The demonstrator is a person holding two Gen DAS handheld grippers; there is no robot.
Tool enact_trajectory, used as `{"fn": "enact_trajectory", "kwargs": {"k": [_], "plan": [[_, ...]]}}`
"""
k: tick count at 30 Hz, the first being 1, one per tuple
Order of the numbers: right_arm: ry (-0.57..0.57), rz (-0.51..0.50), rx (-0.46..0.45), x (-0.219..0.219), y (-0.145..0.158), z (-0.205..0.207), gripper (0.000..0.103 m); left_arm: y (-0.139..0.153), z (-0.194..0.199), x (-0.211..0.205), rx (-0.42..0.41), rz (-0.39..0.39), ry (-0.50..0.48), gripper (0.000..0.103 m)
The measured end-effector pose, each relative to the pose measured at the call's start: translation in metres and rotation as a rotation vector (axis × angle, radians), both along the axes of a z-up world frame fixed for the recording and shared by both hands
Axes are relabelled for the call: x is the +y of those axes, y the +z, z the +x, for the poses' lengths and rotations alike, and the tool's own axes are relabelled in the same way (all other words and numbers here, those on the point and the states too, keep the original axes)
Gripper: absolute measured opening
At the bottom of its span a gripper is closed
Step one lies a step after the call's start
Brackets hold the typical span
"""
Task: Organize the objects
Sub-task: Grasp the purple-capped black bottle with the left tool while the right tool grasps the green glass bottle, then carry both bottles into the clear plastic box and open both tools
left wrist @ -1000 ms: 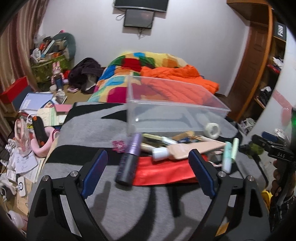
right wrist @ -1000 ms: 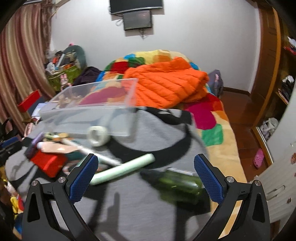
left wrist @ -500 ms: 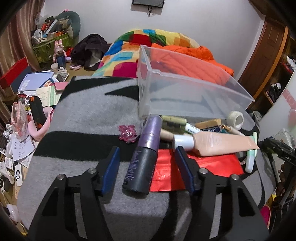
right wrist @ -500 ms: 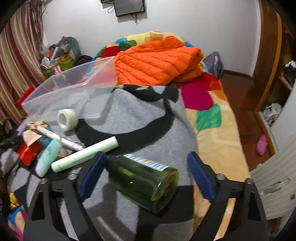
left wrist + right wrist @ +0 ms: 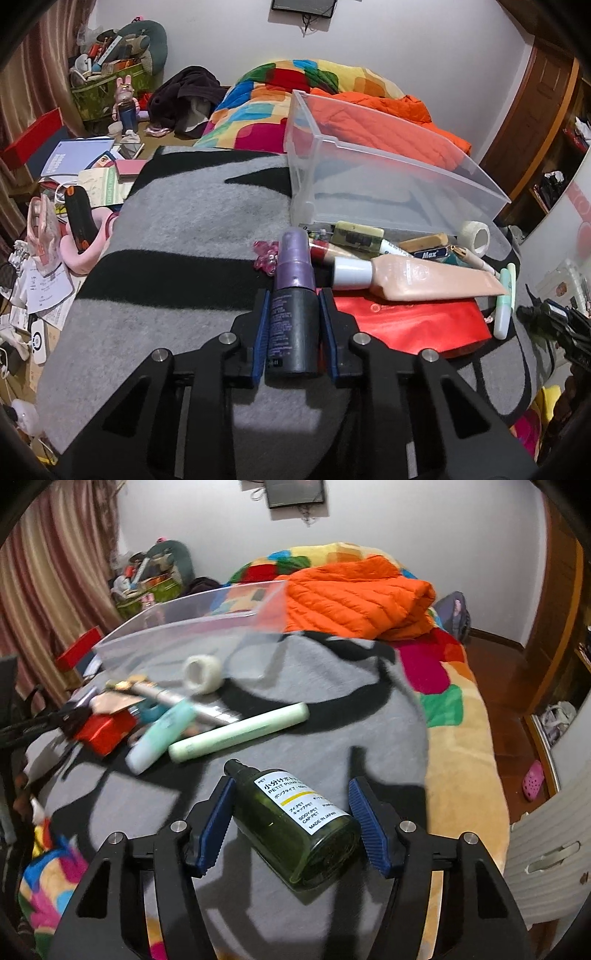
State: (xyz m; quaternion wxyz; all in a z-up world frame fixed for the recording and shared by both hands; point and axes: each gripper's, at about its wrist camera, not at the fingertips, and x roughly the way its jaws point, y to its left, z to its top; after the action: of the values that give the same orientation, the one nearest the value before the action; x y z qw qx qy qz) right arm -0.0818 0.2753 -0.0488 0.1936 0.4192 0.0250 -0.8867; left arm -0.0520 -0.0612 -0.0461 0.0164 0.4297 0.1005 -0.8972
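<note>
Both my grippers closing on bottles on the grey blanket, clear bin empty

Left wrist view: the one clear bin (image 5: 388, 184) holds nothing I can see; the clutter lies on the blanket (image 5: 177, 221) just in front of it. My left gripper (image 5: 293, 332) was wide apart a second ago and has just been closing; now both pads clamp the one dark spray bottle (image 5: 293, 325), its purple cap pointing toward the bin, one peach tube (image 5: 421, 278) beside it. Right wrist view: the same bin (image 5: 192, 635) still empty, one tape roll (image 5: 202, 674) at its front wall. My right gripper (image 5: 291, 821) has just been narrowing around the one green bottle (image 5: 291, 819), which lies slanted between the pads, well in front of the bin; a gap shows on each side, so no grip yet
</note>
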Motion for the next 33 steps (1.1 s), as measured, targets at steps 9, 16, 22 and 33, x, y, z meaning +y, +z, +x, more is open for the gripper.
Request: {"fn": "enact_trajectory", "kwargs": {"k": [9, 16, 22, 33], "plan": [[-0.009, 0.037, 0.030, -0.026, 0.005, 0.025, 0.059, 0.009, 0.025, 0.005, 0.041, -0.051, -0.004, 0.025], [-0.043, 0.016, 0.120, -0.025, 0.038, 0.028, 0.059, 0.040, 0.034, 0.013, 0.133, -0.049, -0.034, 0.026], [-0.056, -0.010, 0.188, -0.030, 0.065, 0.022, 0.059, 0.060, 0.027, 0.015, 0.185, -0.026, -0.064, 0.026], [-0.064, -0.101, 0.238, -0.054, 0.090, -0.021, 0.059, 0.076, -0.015, 0.020, 0.219, -0.010, -0.084, 0.026]]}}
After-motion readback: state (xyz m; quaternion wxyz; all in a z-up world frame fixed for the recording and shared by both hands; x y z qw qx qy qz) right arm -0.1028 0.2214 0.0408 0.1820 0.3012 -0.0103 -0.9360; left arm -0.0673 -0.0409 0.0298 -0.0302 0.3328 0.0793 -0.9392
